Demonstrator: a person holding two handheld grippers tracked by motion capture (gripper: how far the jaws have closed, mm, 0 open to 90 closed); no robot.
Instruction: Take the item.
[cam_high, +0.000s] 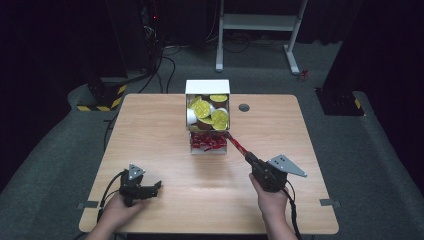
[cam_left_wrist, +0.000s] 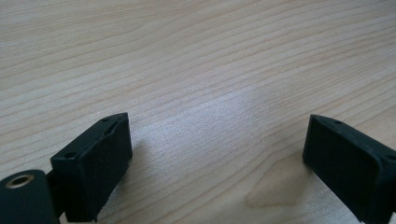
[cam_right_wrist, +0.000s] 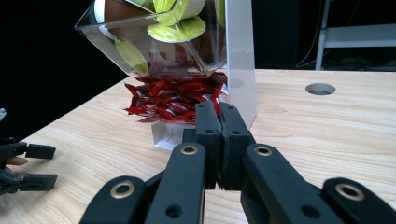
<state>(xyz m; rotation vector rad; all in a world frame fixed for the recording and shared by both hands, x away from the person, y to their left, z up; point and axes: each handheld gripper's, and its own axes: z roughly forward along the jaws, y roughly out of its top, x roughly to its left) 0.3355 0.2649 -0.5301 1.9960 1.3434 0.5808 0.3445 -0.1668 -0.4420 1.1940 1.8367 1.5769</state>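
A clear dispenser box (cam_high: 207, 87) stands at the table's far middle. Yellow-lidded cups (cam_high: 205, 109) fill its upper bin and red packets (cam_high: 207, 141) lie in its lower tray. My right gripper (cam_high: 248, 156) is just right of the tray, shut on one red packet (cam_high: 239, 146) that stretches from the tray's corner to the fingertips. In the right gripper view that red packet (cam_right_wrist: 216, 97) pokes up from the shut right gripper (cam_right_wrist: 219, 109), in front of the packet pile (cam_right_wrist: 168, 98) and cups (cam_right_wrist: 177, 30). My left gripper (cam_high: 157, 187) rests low at the near left; the left gripper (cam_left_wrist: 217, 140) is open over bare wood.
A round cable hole (cam_high: 244, 107) sits in the table right of the box. A white stand frame (cam_high: 260, 22) and black bases with yellow stripes (cam_high: 102, 95) are on the floor beyond the table. The left gripper (cam_right_wrist: 42, 163) appears at the far left of the right gripper view.
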